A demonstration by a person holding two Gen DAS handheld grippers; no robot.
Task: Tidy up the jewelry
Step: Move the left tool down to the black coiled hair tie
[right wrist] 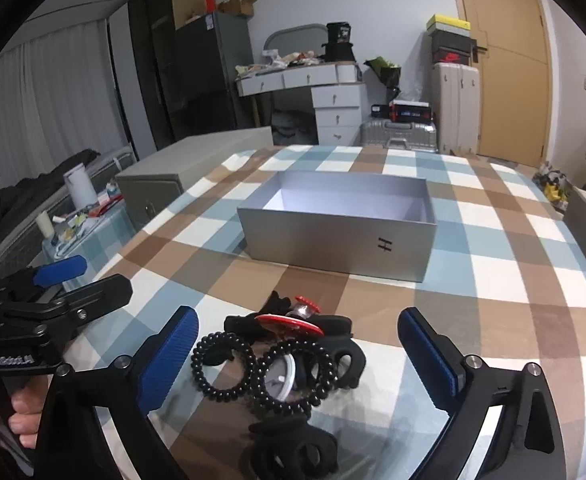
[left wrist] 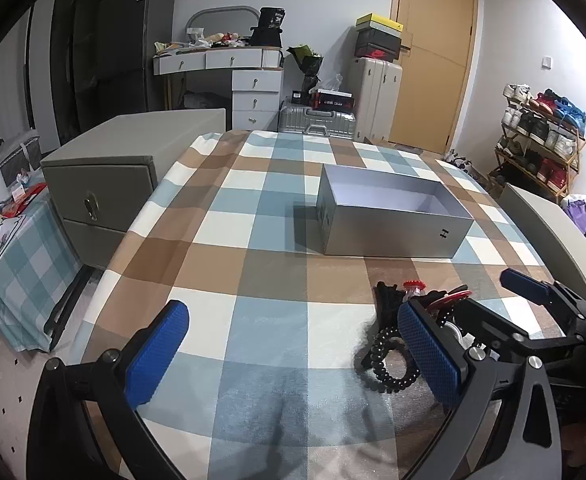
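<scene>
Jewelry (right wrist: pixel 281 368) lies heaped near the table's front edge: we count two black beaded coil bands, black claw clips, a red disc and a small round white-faced piece, all touching or overlapping. Behind it, toward the middle of the checked tablecloth (right wrist: pixel 493 280), stands the grey box (right wrist: pixel 333 248), lidless; we see a pale lining and nothing inside, though its near wall hides part of the floor.

From the right wrist view we see the whole heap lying between the spread fingers of the right gripper (right wrist: pixel 297 364), which touch none of it; the jaws stand wide and hold nothing. The left gripper (right wrist: pixel 59 276) shows at that view's left edge.

From the left wrist view, the left gripper (left wrist: pixel 293 356) is likewise wide open and empty over bare cloth, and its right finger hides much of the heap (left wrist: pixel 389 360). The grey box (left wrist: pixel 389 220) sits beyond.
</scene>
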